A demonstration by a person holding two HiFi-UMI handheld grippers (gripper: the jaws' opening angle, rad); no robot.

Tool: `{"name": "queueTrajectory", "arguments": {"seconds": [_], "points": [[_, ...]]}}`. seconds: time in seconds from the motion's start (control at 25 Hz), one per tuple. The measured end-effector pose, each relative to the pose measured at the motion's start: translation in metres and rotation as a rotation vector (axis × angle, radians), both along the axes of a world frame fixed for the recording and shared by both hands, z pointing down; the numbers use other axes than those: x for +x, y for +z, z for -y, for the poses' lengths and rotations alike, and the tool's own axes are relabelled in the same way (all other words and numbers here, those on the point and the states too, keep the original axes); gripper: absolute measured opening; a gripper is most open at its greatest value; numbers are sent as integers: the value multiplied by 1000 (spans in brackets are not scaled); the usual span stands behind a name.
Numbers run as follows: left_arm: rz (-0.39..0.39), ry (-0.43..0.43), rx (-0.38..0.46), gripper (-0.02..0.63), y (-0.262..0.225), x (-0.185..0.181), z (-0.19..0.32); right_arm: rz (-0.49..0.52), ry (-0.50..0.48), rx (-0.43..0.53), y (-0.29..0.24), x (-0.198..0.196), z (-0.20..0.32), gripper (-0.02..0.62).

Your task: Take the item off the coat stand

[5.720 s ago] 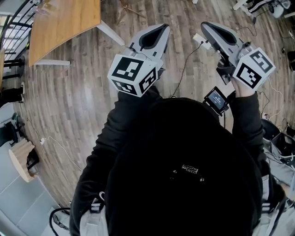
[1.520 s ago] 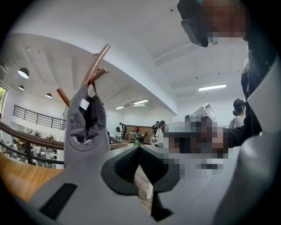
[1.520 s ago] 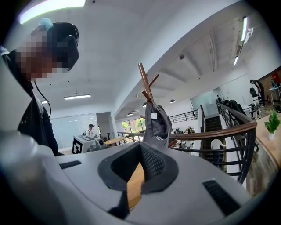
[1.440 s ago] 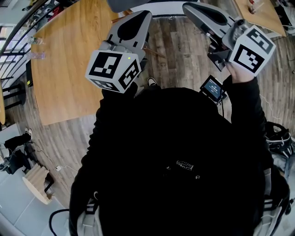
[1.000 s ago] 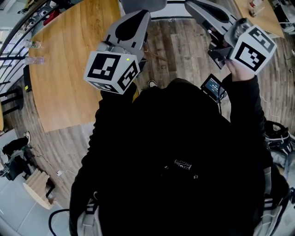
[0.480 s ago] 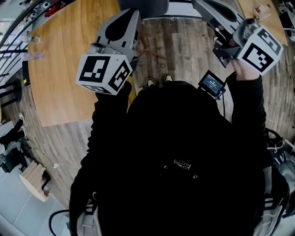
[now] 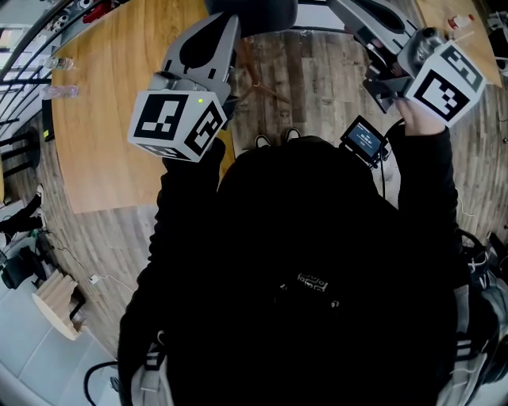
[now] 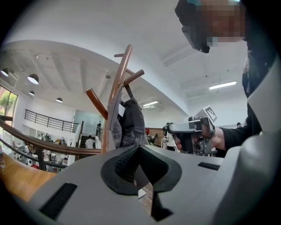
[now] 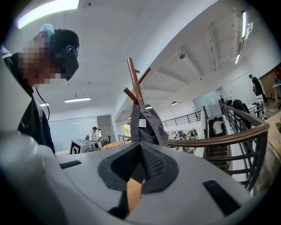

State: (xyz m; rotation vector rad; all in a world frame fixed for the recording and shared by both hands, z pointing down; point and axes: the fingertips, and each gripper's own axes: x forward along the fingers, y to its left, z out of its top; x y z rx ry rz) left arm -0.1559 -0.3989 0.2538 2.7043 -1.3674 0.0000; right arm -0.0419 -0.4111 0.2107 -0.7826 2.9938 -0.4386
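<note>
A wooden coat stand (image 8: 117, 83) with angled pegs rises ahead of both grippers. A dark grey cap (image 8: 131, 124) with a white label hangs from one peg. The right gripper view shows the same cap (image 9: 148, 122) and stand (image 9: 135, 79) just beyond the jaws. From the head view the cap (image 7: 255, 9) is a dark shape at the top edge. My left gripper (image 8: 139, 151) is shut and empty, a short way in front of the cap. My right gripper (image 9: 140, 151) is also shut and holds nothing. Both are held level, left gripper (image 7: 225, 22) and right gripper (image 7: 349, 9) flanking the stand.
A large wooden table (image 7: 111, 103) stands at the left with bottles (image 7: 59, 63) at its far edge. The stand's legs (image 7: 262, 87) spread over the plank floor. A curved railing (image 9: 228, 136) and stairs lie behind. A small screen (image 7: 365, 140) hangs by the right wrist.
Both grippers and the person have moved forward toward the stand. The cap has come further into the top of the head view. Both jaws stay shut.
</note>
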Motion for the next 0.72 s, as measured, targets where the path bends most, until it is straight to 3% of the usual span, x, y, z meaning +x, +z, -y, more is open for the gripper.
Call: {"name": "queueTrajectory", "arguments": {"seconds": [0.48,0.68,0.72], "points": [[31,-19,33,6,-6,-1,-5,8,57,32,1,9,4,17],[22,-26,44,74,-12,-2,-6,-6,71,41,-1,8,5,18],[17,-30,42,101,-12,-2,-7,-6,70,41,-1,7,5,43]]}}
